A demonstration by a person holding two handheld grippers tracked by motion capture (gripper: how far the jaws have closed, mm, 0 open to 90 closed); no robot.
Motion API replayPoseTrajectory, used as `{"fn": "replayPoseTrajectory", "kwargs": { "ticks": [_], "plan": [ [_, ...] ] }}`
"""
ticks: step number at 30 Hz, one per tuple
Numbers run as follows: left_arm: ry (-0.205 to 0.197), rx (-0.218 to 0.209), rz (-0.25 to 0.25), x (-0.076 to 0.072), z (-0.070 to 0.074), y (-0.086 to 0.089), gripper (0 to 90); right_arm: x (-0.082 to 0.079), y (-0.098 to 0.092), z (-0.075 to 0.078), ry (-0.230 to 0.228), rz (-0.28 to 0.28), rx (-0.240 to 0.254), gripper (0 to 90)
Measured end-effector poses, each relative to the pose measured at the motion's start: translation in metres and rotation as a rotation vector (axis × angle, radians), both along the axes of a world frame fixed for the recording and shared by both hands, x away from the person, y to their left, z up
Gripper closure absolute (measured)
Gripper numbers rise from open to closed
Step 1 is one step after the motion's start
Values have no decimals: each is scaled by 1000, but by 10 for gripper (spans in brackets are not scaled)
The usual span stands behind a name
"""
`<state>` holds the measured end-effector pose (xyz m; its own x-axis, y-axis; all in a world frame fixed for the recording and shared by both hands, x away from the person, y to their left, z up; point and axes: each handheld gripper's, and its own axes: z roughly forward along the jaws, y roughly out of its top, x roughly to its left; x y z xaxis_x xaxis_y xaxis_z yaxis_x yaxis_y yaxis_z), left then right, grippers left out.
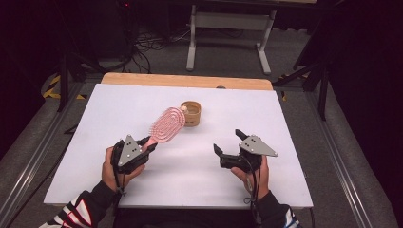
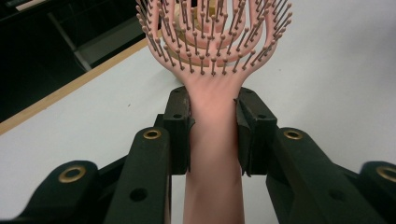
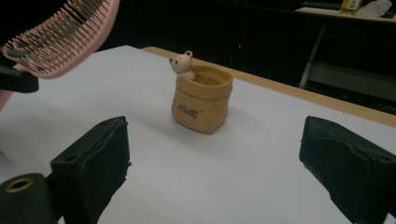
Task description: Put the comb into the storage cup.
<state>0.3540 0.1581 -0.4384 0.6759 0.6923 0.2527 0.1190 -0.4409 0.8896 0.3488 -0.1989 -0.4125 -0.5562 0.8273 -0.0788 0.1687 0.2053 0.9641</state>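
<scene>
A pink vented hairbrush [image 1: 167, 124] hangs above the white table, its handle clamped in my left gripper [image 1: 148, 144]. In the left gripper view both black pads [image 2: 180, 126] press on the brush handle [image 2: 214, 140], and the bristled head [image 2: 212, 32] points away. The brush head [image 3: 56, 37] also shows at the upper left of the right gripper view. A tan sack-shaped holder [image 1: 191, 113] with a small bear figure on its rim stands upright mid-table, seen as the holder [image 3: 201, 100] ahead of my right gripper [image 3: 212, 168]. That right gripper [image 1: 228, 141] stands open with nothing between its jaws.
The white tabletop [image 1: 190, 161] has a wooden strip [image 1: 185, 80] along its far edge. Beyond it stand a grey table frame [image 1: 230, 28] and cables on the floor. Metal rails [image 1: 33, 156] run along both sides.
</scene>
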Motion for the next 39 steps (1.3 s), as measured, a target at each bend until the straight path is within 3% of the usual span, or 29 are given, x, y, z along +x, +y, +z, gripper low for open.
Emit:
{"fn": "replayPoseTrajectory", "kwargs": {
  "ticks": [5,9,14,20,31,39],
  "plan": [
    [0,-10,-17,1,-1,-12,696,4,13,5,1,34,41,92],
    [-3,-9,-33,1,-3,-21,696,7,25,12,17,105,121,72],
    [-3,-15,-42,1,-5,-29,696,9,35,14,24,110,127,72],
    [-7,-18,-70,-1,-7,-41,696,8,56,11,59,190,137,70],
    [-4,-37,-117,-6,-14,-55,696,13,70,5,117,191,127,67],
    [-25,-29,-138,-11,-15,-59,696,20,73,-1,174,181,179,122]
  ]
}}
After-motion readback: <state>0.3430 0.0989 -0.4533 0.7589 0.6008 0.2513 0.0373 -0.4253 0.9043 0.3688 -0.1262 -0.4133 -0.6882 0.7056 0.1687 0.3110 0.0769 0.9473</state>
